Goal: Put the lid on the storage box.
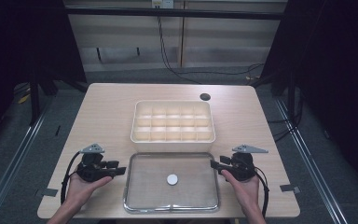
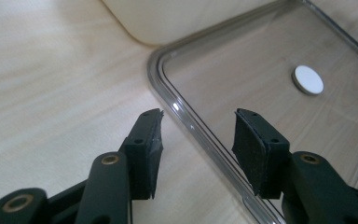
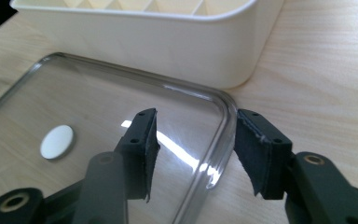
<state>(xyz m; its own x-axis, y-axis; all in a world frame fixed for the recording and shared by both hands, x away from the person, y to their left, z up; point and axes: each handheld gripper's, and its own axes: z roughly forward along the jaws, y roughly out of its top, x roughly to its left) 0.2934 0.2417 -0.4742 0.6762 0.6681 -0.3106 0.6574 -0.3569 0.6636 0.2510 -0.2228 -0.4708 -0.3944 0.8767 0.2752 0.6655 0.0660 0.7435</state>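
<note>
What we cannot make out

Our forearms leave the high view's bottom edge; the cream divided box [image 3: 168,42] is cropped in both gripper views, and the white disc's [image 1: 172,179] markings are too small to read.

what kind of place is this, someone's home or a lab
Most likely a lab or recording studio, not a home: black curtains flank the wooden table, cables trail over grey flooring, and metal floor rails run beside it. A person holds a gripper in each hand.

One clear tray [image 1: 129,186], one white disc [image 1: 172,179] and one cream divided box [image 1: 172,139] are counted on one table [image 1: 107,112] (fifteen compartments, three rows of five); two grippers are held.
</note>
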